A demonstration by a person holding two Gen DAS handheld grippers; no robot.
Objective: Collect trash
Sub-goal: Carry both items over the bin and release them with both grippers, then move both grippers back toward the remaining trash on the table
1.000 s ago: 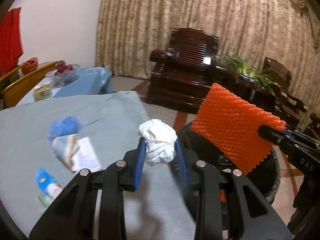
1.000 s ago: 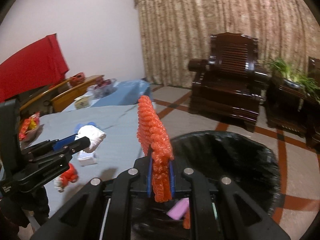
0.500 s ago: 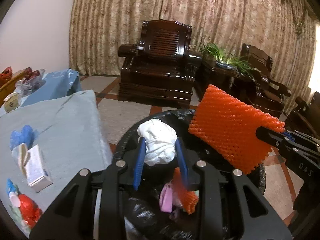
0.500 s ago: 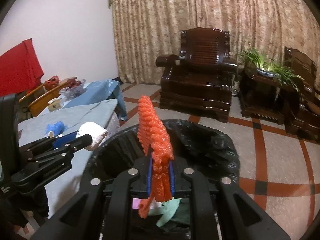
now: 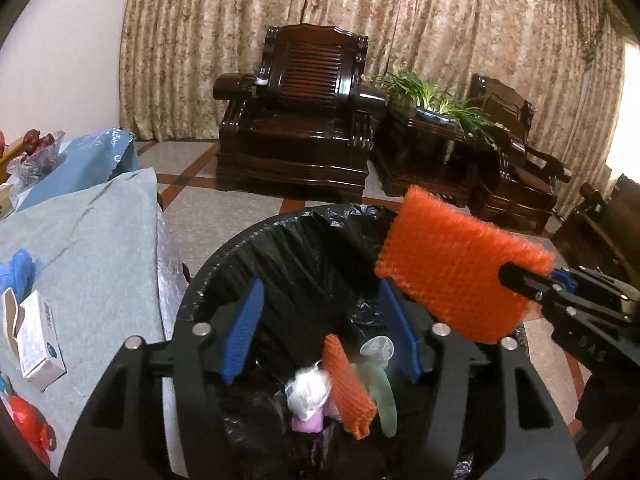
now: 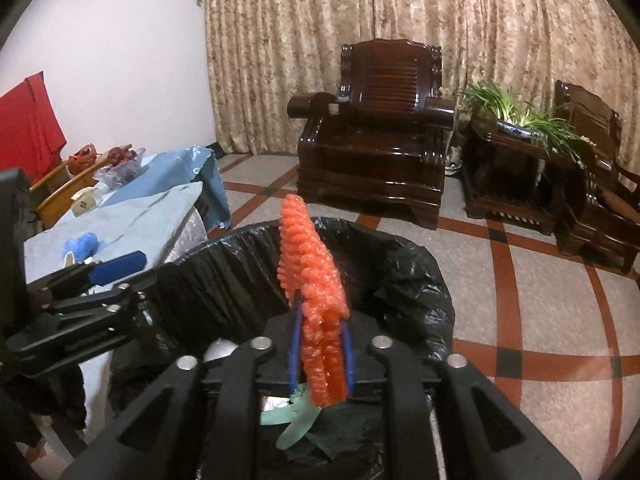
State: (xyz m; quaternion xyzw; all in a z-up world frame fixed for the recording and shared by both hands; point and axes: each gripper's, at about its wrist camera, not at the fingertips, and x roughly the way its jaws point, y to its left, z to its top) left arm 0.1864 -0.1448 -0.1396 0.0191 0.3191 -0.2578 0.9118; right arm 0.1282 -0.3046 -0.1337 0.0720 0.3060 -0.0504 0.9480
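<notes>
A bin lined with a black bag (image 5: 224, 264) stands by the table's edge, and both grippers hover over it. My left gripper (image 5: 322, 332) is open and still opening, with nothing between its blue pads. A white crumpled wad (image 5: 308, 394) lies in the bin beside an orange foam piece (image 5: 348, 392) and a pale green glove (image 5: 380, 392). My right gripper (image 6: 322, 348) is opening; the orange foam net (image 6: 316, 300) still stands upright between its pads, which have drawn slightly apart from it. The net (image 5: 460, 272) is blurred in the left wrist view. From the right wrist view, my left gripper (image 6: 140, 276) is at the left of the bin (image 6: 400, 264).
A table under light blue cloth (image 5: 100, 248) lies left of the bin, carrying a small white box (image 5: 38, 340), a blue crumpled item (image 5: 16, 272) and a red item (image 5: 28, 428). Behind the bin are a dark wooden armchair (image 5: 296, 120) and a plant stand (image 5: 432, 128) on tiled floor.
Both grippers swung from the table to above the bin. The left jaws opened and the white wad dropped into the bin. The right jaws have parted a little around the orange net.
</notes>
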